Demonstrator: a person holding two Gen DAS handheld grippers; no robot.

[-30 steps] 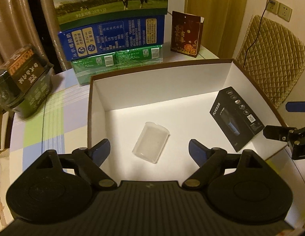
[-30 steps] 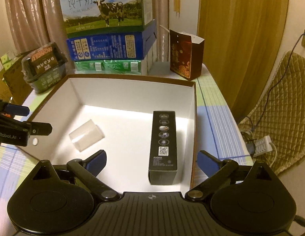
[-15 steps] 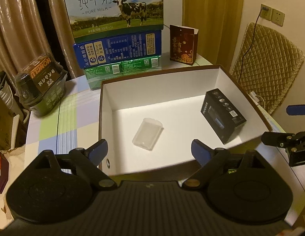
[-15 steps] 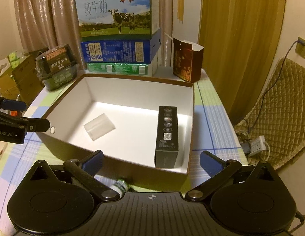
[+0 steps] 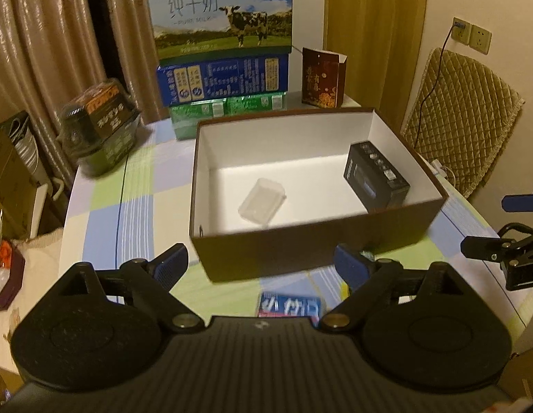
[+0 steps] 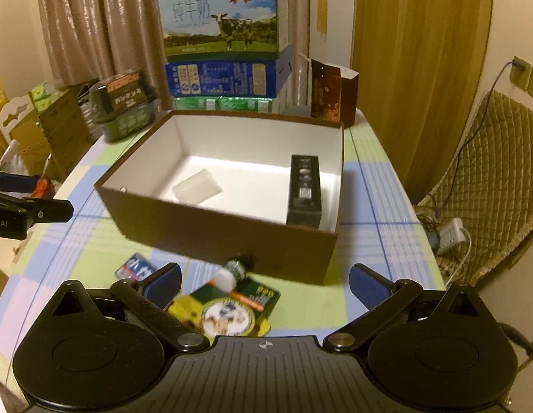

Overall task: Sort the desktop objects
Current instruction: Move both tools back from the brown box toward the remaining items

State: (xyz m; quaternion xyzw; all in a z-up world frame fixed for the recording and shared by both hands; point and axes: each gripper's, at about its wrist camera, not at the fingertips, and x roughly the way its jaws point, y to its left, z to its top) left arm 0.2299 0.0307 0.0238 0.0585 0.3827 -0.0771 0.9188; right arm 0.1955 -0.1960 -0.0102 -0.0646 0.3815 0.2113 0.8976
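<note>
My left gripper (image 5: 261, 266) hangs wide open and empty over the checked tablecloth (image 5: 135, 203), just short of the brown cardboard box (image 5: 266, 251); my right gripper (image 6: 266, 280) is spread just as wide, nothing between its blue pads. Inside the white-lined box lie a clear plastic case (image 5: 262, 200) near the middle and a black product carton (image 5: 376, 176) against the right wall. On the cloth in front of the box wait a blue-and-white packet (image 6: 137, 266), a small green bottle with a white cap (image 6: 232, 273) and a green-and-yellow packet (image 6: 228, 311), the bottle touching its edge. Stacked milk cartons (image 6: 225, 24) and a dark red gift box (image 6: 331, 93) stand behind.
</note>
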